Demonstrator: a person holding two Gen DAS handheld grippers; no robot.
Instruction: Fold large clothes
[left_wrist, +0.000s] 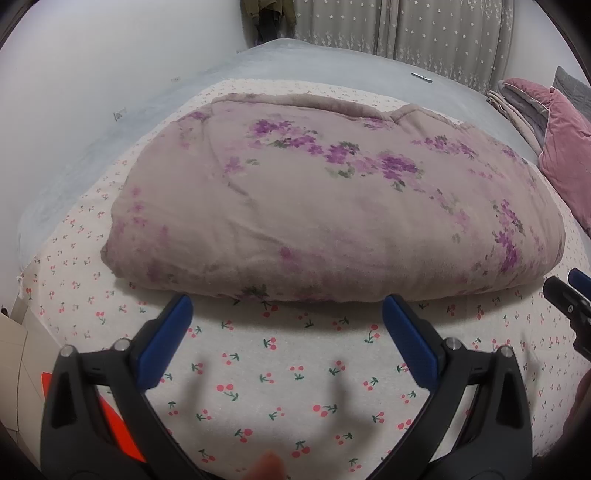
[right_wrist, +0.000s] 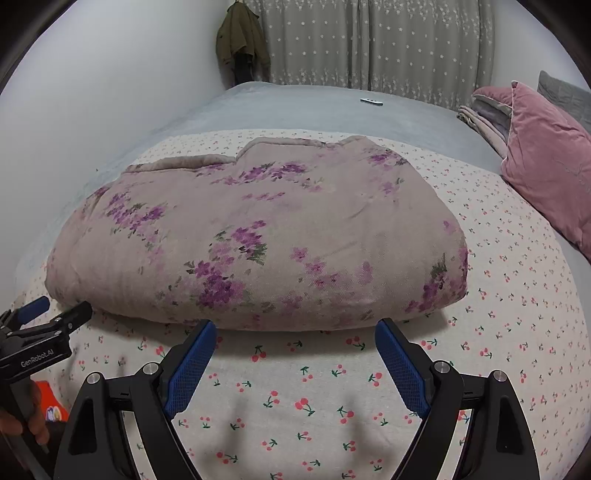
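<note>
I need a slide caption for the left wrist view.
Open left gripper faces a folded floral quilt on the cherry-print sheet.

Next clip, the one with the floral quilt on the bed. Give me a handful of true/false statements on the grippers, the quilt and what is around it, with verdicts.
1. The left gripper is open and holds nothing. True.
2. The right gripper is clamped on the quilt. False: its jaws are spread wide, short of the quilt's near edge.
3. The quilt lies folded into a thick bundle on the cherry-print sheet. True.
4. The pink pillow sits on top of the quilt. False: it lies apart from it, off to the right.
5. A dark green jacket hangs in the far corner beside the curtain. True.
</note>
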